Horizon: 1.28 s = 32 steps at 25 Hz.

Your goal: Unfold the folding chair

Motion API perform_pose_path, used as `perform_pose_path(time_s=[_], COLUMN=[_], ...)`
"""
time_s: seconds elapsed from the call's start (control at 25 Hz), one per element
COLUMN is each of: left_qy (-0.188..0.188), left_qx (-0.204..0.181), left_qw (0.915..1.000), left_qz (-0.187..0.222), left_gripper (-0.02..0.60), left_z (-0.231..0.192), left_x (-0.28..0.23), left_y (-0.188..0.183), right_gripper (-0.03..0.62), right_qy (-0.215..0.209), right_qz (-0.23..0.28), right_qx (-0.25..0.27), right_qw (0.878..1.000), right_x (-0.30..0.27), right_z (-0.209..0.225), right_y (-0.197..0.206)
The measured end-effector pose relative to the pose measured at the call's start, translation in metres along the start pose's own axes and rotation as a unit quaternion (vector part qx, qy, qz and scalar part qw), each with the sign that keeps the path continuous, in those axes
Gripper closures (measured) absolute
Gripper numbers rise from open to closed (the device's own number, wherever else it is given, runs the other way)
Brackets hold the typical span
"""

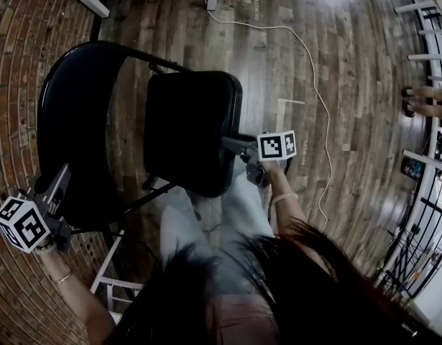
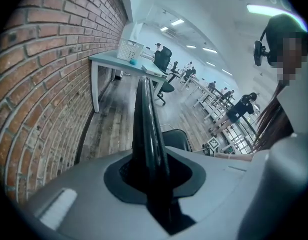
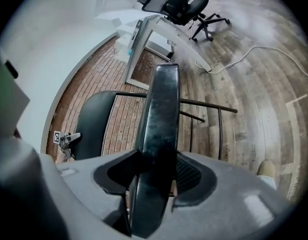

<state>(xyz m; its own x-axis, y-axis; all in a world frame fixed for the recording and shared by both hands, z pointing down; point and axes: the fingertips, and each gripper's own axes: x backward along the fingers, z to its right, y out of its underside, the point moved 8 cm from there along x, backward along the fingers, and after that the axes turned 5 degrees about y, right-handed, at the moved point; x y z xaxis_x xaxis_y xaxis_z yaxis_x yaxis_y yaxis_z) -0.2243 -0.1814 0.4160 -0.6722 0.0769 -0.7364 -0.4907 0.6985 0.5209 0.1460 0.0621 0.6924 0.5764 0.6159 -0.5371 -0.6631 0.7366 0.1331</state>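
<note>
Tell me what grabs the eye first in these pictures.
A black folding chair beside the brick wall fills the left and middle of the head view. The left gripper is clamped on the rim of its backrest at the lower left. Near the middle, the right gripper has the front edge of the seat between its jaws.

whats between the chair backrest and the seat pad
Only bare wood floor, seen in the head view; a frame tube bridges backrest and seat pad at the top.
</note>
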Motion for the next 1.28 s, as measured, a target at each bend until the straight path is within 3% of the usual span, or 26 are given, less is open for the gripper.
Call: perform_pose_path(time_s=[0.8, 1.0, 1.28], left_qy=[0.024, 0.04, 0.051], left_qx=[0.004, 0.012, 0.014], left_qw=[0.9997, 0.9991, 0.9986], left_qz=[0.009, 0.008, 0.003], left_gripper=[0.514, 0.515, 0.52], left_z=[0.006, 0.004, 0.005], left_x=[-0.021, -0.031, -0.04], left_y=[0.013, 0.018, 0.024], right_gripper=[0.365, 0.368, 0.373], right_qy=[0.046, 0.084, 0.085], right_qz=[0.026, 0.043, 0.051], right_qx=[-0.015, -0.023, -0.037], right_qw=[0.998, 0.995, 0.994], right_x=[0.025, 0.035, 0.039], right_z=[0.054, 0.074, 0.099], right_y=[0.011, 0.015, 0.022])
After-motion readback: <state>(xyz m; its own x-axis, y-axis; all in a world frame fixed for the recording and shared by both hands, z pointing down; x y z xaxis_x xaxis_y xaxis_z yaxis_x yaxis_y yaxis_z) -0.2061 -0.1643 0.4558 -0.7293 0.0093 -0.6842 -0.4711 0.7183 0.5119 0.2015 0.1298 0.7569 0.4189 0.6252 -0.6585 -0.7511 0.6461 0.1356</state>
